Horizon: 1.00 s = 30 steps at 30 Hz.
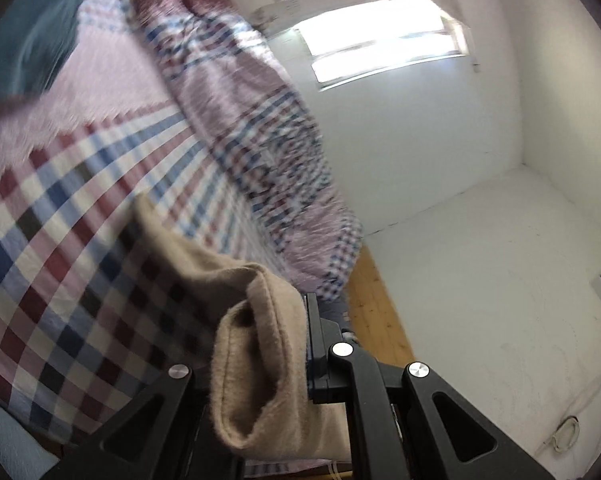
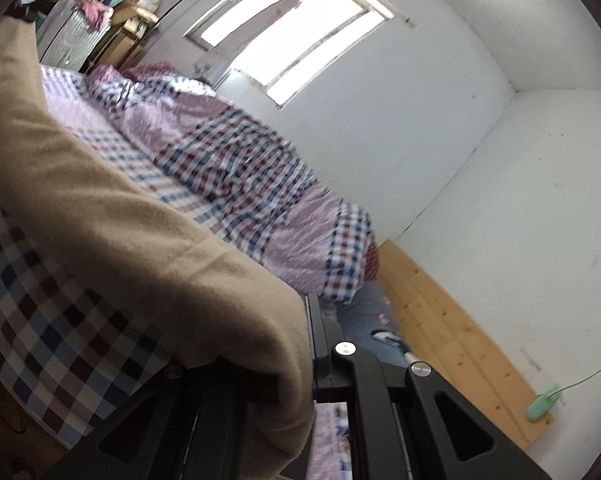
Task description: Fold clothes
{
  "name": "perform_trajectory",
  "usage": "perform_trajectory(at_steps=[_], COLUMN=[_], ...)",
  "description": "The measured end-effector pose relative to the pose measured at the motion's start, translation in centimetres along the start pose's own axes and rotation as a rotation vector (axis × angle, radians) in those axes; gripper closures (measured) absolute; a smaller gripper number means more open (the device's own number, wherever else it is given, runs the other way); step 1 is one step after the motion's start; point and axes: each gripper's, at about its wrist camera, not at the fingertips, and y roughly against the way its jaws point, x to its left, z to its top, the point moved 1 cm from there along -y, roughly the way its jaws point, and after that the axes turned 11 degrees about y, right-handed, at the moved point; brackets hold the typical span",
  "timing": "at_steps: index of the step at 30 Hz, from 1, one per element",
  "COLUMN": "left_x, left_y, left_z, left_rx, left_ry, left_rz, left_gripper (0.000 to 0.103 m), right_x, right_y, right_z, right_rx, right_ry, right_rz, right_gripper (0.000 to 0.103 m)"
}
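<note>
Clearly the biggest thing in both views is one bed under a checked sheet of red, blue and white squares [image 1: 80, 264], lying ahead of and below both tongs. One rumpled quilt of lilac patches and matching check [image 1: 256, 128] is heaped along its far side, well beyond the tips. One bright barred window [image 2: 292, 44] sits in the white wall behind, and a pale wooden bed board [image 2: 452, 332] runs off to the right of the right tongs.

One tan woollen garment with a soft, fuzzy nap [image 2: 132, 216] hangs between the two tools. In the right wrist view its long axis runs from the jaws up and away to the upper left, where the cloth drapes over the sheet. In the left wrist view a folded, hemmed edge [image 1: 256, 352] bunches right at the jaws, trailing up and left.

The left gripper [image 1: 300, 360] is clamped on this edge. The right gripper [image 2: 306, 344] pinches the cloth likewise, fabric spilling over its left finger.

A small mint-green clip [image 2: 542, 400] lies on the board, well to the right.
</note>
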Motion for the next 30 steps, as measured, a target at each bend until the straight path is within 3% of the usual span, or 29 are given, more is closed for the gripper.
perform_trajectory(at_steps=[6,10,21,30], left_x=[-7.4,-9.0,-1.7,-0.8], left_y=[3.2,4.0,-0.8,-6.9], left_z=[0.4,0.5,2.1,7.3], left_rx=[-0.031,-0.010,0.010,-0.010], left_ry=[-0.066,-0.075,0.026,0.046], left_rz=[-0.131,-0.149,0.031,0.078], left_gripper=[0.100,0.100,0.100,0.100], right_x=[-3.7,-4.5,-1.4,0.3], right_y=[3.7,4.3,-2.9,-12.8], right_z=[2.3,2.8,2.2,4.5], right_rx=[-0.014,-0.006,0.056,0.093], right_ry=[-0.027,-0.049,-0.017,0.070], right_rz=[-0.066,-0.057,0.057,0.145], right_gripper=[0.097,0.096,0.097,0.096])
